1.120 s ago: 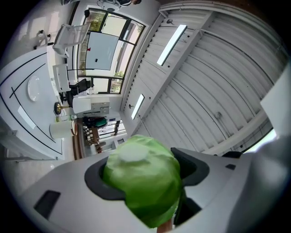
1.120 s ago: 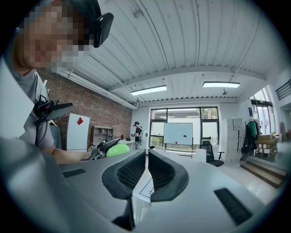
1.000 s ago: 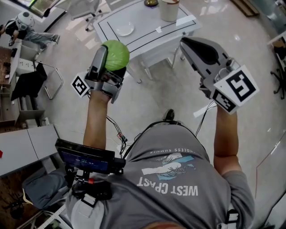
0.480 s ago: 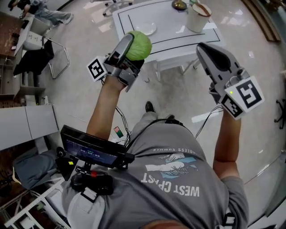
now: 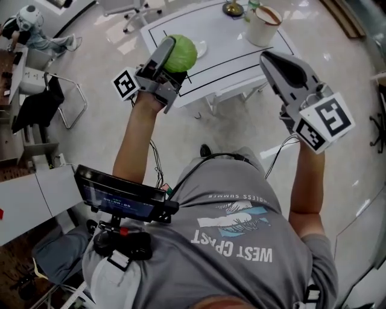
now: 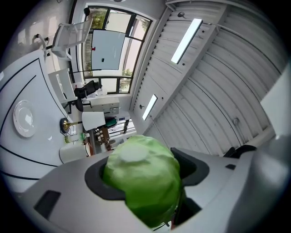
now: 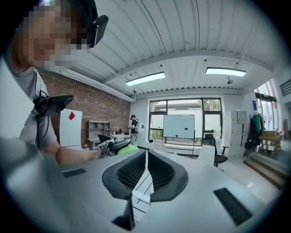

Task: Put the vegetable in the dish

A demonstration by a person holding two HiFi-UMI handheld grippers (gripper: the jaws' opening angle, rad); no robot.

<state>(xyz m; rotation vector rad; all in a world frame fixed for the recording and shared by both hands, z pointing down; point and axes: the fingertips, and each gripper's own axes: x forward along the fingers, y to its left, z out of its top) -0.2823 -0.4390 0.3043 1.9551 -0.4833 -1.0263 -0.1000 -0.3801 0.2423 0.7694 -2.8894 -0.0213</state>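
A round green cabbage (image 5: pixel 181 53) sits between the jaws of my left gripper (image 5: pixel 172 58), which is shut on it above the near part of the white table (image 5: pixel 241 51). In the left gripper view the cabbage (image 6: pixel 143 179) fills the space between the jaws of that gripper (image 6: pixel 141 175). The small white dish (image 6: pixel 23 118) lies on the table; from the head view the dish (image 5: pixel 202 47) peeks out just right of the cabbage. My right gripper (image 5: pixel 282 65) hangs at the table's near right corner, shut and holding nothing, and the right gripper's (image 7: pixel 145 159) pads meet.
A cream cup (image 5: pixel 264 25) and a brass object (image 5: pixel 232 8) stand at the table's far side. A chair (image 5: pixel 51 99) and a seated person (image 5: pixel 27 27) are off to the left. A screen unit (image 5: pixel 120 202) hangs at my chest.
Both grippers have moved forward to the table. The cabbage, still gripped, now hangs over the tabletop beside the dish instead of over the floor.
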